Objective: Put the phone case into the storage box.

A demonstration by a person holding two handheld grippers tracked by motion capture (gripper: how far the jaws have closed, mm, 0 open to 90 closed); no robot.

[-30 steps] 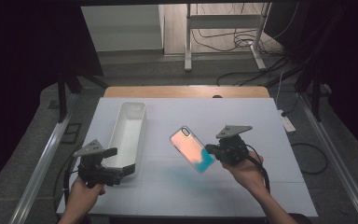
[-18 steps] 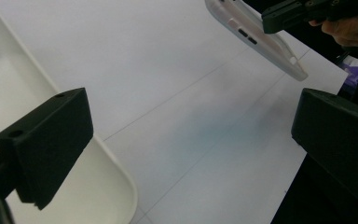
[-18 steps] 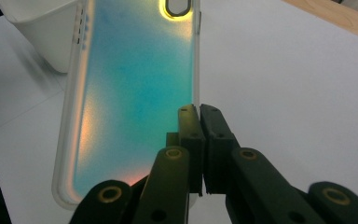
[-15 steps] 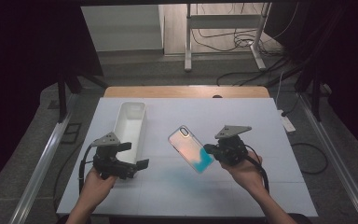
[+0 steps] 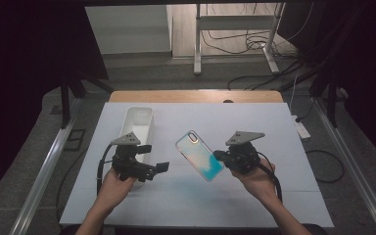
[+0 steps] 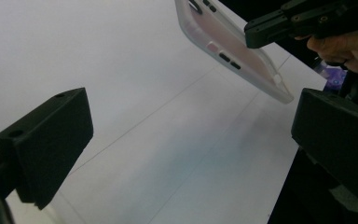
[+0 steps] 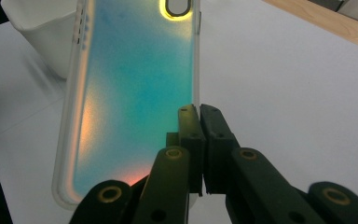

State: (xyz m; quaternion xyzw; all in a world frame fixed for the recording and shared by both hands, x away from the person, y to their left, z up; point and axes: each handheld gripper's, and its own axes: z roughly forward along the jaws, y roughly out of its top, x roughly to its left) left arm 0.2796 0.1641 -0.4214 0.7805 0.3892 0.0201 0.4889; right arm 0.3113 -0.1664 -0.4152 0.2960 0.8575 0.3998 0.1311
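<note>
Your right gripper (image 5: pixel 219 157) pinches the phone case (image 5: pixel 199 155) by its edge — bring the wide-open left gripper (image 5: pixel 162 168) squarely onto the free side.

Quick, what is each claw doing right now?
Left claw: open, holding nothing.
Right claw: shut on the edge of the phone case.
</note>
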